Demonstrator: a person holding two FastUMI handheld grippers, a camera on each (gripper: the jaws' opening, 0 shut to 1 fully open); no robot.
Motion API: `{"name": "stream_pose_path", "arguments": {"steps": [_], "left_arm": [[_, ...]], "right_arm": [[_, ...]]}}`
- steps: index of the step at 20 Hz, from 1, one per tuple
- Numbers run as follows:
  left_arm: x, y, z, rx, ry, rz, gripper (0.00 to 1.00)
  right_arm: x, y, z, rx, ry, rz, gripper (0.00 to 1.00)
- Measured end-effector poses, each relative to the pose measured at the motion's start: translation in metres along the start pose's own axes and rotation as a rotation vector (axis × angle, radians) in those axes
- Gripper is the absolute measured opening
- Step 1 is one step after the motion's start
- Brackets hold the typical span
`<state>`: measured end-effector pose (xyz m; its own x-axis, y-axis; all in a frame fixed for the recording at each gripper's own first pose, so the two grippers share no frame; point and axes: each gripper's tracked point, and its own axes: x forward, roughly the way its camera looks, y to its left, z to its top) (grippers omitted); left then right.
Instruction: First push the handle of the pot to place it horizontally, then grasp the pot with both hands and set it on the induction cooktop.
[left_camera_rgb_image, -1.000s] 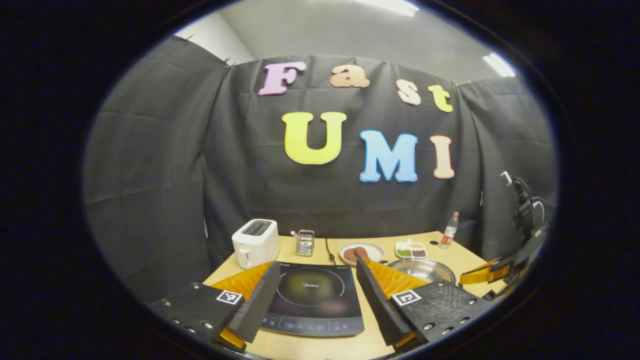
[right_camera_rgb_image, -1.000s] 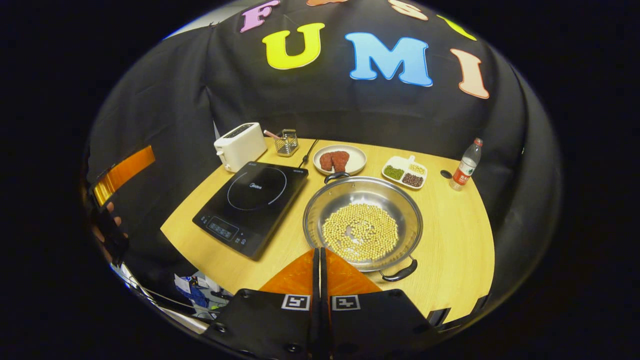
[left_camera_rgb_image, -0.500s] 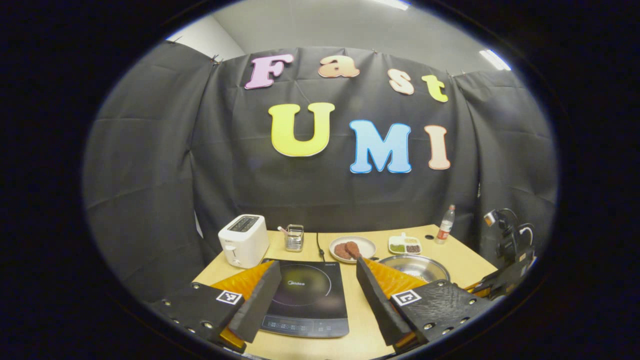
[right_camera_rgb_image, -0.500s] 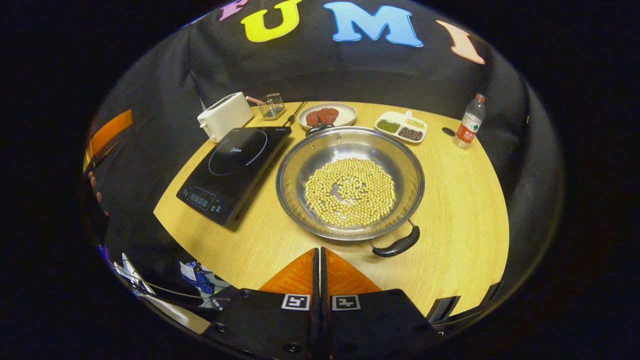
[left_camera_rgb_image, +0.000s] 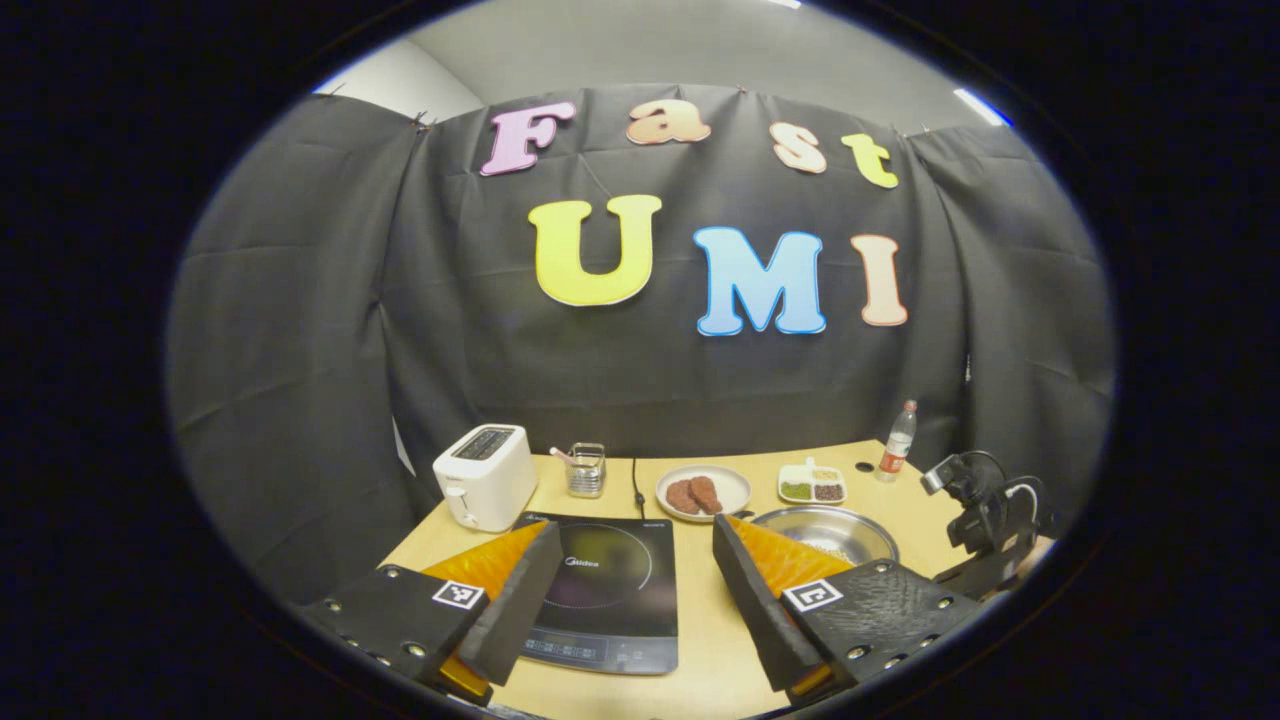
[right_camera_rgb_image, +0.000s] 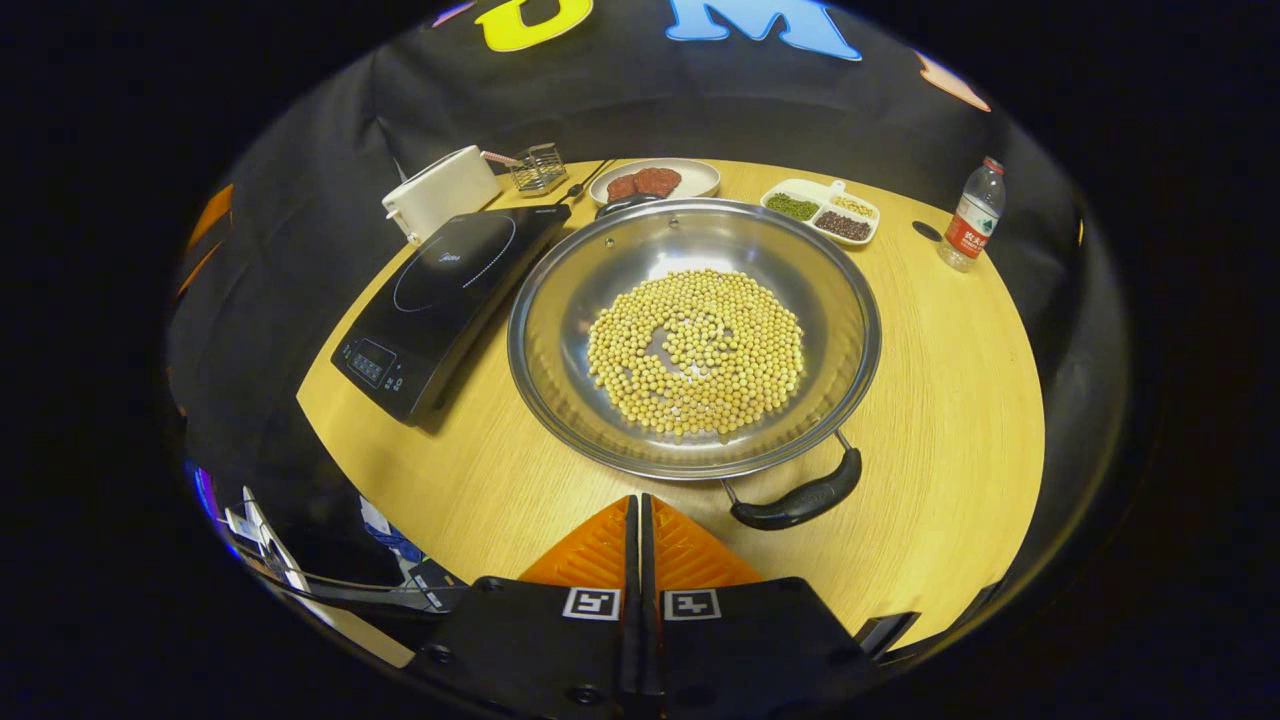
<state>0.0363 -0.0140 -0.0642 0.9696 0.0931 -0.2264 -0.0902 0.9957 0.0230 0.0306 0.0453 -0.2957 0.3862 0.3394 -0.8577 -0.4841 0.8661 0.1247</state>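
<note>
A wide steel pot (right_camera_rgb_image: 850, 330) full of yellow beans sits on the wooden table, with one black handle (right_camera_rgb_image: 800, 500) toward me and the other (right_camera_rgb_image: 625, 203) at its far rim. My right gripper (right_camera_rgb_image: 637, 505) is shut and empty, hovering above the table just short of the near handle, slightly to its left. The black induction cooktop (right_camera_rgb_image: 440, 290) lies left of the pot. In the left gripper view my left gripper (left_camera_rgb_image: 635, 560) stands open over the cooktop (left_camera_rgb_image: 605, 590); the pot (left_camera_rgb_image: 825, 530) is to its right, and the right gripper's body (left_camera_rgb_image: 985, 520) shows beyond.
A white toaster (right_camera_rgb_image: 440, 190), a wire holder (right_camera_rgb_image: 540, 165), a plate of meat patties (right_camera_rgb_image: 655, 180), a divided dish of beans (right_camera_rgb_image: 825, 208) and a water bottle (right_camera_rgb_image: 972, 215) line the far side of the table (right_camera_rgb_image: 960, 380). The near table edge lies below my right gripper.
My right gripper has come forward and lower toward the pot, which now looms larger with its near handle closer. The left gripper has drifted slightly left; both jaws are unchanged.
</note>
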Motion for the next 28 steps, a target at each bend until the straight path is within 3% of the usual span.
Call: {"name": "stream_pose_path", "arguments": {"steps": [7, 8, 14, 28], "left_arm": [[0.005, -0.018, 0.000, 0.012, 0.015, 0.015, 0.92], [0.006, -0.020, 0.000, 0.011, 0.014, 0.018, 0.89], [0.009, -0.036, -0.003, 0.009, 0.026, 0.017, 0.89], [0.027, -0.067, -0.008, 0.027, 0.055, 0.006, 0.89]], "right_arm": [[0.010, -0.007, -0.001, -0.038, 0.022, 0.025, 0.02], [0.011, -0.010, -0.002, -0.048, 0.025, 0.022, 0.02], [0.015, -0.028, -0.004, -0.080, 0.031, -0.005, 0.02], [0.013, -0.060, 0.000, -0.044, 0.023, -0.010, 0.02]]}}
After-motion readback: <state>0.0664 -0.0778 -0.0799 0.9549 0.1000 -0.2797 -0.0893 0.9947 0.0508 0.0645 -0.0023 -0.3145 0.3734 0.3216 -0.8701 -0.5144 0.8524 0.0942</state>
